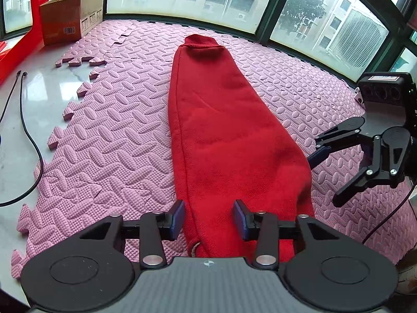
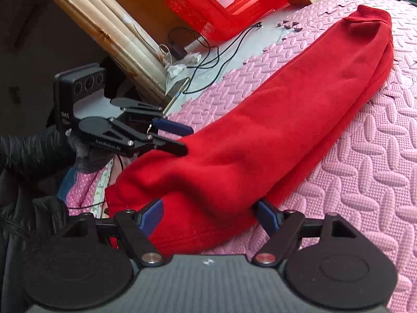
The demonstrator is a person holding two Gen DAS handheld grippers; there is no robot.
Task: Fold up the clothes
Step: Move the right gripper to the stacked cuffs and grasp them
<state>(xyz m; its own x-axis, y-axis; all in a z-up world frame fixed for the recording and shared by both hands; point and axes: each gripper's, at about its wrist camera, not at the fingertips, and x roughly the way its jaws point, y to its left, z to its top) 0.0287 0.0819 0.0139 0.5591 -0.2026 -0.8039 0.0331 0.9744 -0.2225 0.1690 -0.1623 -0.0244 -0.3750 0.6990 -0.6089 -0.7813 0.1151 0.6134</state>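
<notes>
A red knit sweater, folded lengthwise into a long strip, lies on the pink foam mat, with its collar at the far end. In the left wrist view my left gripper is open, its blue pads on either side of the sweater's near end. My right gripper hovers open at the sweater's right edge. In the right wrist view the right gripper is wide open, straddling the sweater at its hem. There the left gripper sits at the cloth's far edge with a small gap between its fingers.
A cardboard box stands at the back left by the windows. A black cable runs over the bare white surface left of the mat. A red plastic stool and patterned cloth lie beyond. A black sleeve holds the left gripper.
</notes>
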